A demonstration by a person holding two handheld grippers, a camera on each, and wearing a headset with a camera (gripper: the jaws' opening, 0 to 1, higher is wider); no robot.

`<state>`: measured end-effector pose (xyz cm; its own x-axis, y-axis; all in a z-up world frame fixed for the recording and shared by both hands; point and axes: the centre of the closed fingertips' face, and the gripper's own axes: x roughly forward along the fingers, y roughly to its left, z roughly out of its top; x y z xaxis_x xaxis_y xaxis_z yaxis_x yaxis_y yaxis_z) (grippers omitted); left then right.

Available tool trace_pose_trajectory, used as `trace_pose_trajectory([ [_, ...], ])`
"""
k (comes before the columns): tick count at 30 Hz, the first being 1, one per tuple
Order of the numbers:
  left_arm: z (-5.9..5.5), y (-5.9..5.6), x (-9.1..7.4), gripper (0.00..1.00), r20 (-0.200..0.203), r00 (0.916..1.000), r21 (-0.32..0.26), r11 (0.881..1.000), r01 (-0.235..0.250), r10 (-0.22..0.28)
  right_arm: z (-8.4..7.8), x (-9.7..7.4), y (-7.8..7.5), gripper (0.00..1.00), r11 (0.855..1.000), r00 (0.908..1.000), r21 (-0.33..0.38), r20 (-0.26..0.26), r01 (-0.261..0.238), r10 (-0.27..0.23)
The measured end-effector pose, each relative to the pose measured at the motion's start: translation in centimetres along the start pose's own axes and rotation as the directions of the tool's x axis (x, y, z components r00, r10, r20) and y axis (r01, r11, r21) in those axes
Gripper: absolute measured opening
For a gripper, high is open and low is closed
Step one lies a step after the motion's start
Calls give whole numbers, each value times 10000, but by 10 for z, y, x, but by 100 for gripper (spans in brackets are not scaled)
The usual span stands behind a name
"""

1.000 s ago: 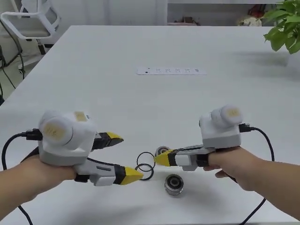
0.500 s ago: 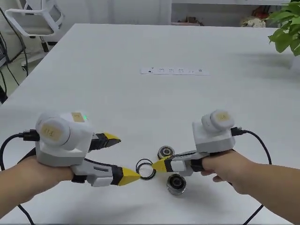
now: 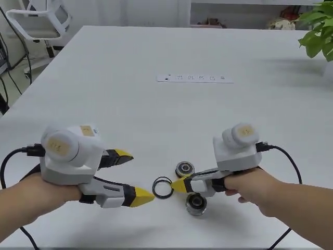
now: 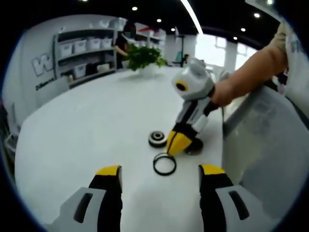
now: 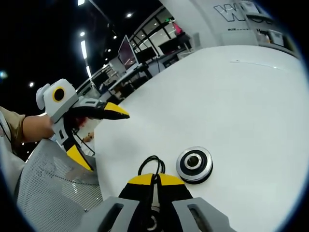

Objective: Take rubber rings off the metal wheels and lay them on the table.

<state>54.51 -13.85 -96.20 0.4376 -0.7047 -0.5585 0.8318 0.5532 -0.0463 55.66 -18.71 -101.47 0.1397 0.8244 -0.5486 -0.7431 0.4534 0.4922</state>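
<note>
Two black rubber rings [image 3: 163, 187] lie overlapped on the white table [image 3: 171, 114], seen as one loop [image 4: 164, 164] from the left. My right gripper [image 3: 179, 185] is shut with its yellow tips on the near edge of a ring [image 5: 150, 163]. One metal wheel [image 3: 184, 169] [image 5: 193, 164] [image 4: 157, 138] lies just beyond the tips. A second wheel [image 3: 195, 203] rests under the right gripper's body. My left gripper [image 3: 132, 175] [image 4: 160, 171] stands open just left of the rings, holding nothing. The right gripper [image 4: 177, 143] faces it across the ring, and the left gripper [image 5: 99, 137] shows open from the right.
A white power strip [image 3: 195, 78] lies flat at the table's middle. A green plant [image 3: 318, 36] stands at the far right corner and an office chair [image 3: 36, 21] beyond the far left edge. Cables trail from both grippers toward me.
The right gripper moved slightly toward me, drawing one ring down onto the other. The left gripper stayed open in place. The head camera shifted a little.
</note>
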Motion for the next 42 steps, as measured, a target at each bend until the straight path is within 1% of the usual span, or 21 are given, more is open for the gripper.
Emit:
trace_pose_trajectory([
  [4,-1,-2,0,65,-62,10000,-44,10000,44,-44,-1,1,1,2,9999,10000,-130,-51,-16,15],
  [9,-2,-3,0,65,-149,9998,-82,9999,109,-110,-4,0,3,5,9984,9996,-563,-285,-13,-3],
  [13,-3,-3,0,65,-181,9997,-95,9998,153,-154,-3,-3,4,10,9965,9996,-838,-279,-9,-14],
  [15,-3,-3,1,65,-205,9996,-103,9998,179,-182,-1,-5,5,11,9963,9997,-860,-254,-48,26],
  [21,-2,-1,2,64,-207,9995,-91,9997,233,-235,8,-12,7,14,9963,9999,-855,29,-112,115],
  [27,2,1,3,64,-223,9994,-33,9997,258,-259,18,-21,6,16,9962,9990,-865,437,-33,71],
  [34,9,3,7,64,-192,9995,52,9997,254,-253,25,-32,-2,19,9946,9968,-1014,782,225,-146],
  [36,11,6,9,63,-172,9996,81,9997,243,-242,26,-36,-6,20,9938,9958,-1059,880,344,-251],
  [39,15,9,12,63,-109,9997,19,9998,214,-214,28,-41,-12,23,9920,9935,-1138,1055,547,-427],
  [42,18,11,15,62,-74,9998,-39,9998,190,-190,29,-45,-15,25,9886,9918,-1319,1141,722,-572],
])
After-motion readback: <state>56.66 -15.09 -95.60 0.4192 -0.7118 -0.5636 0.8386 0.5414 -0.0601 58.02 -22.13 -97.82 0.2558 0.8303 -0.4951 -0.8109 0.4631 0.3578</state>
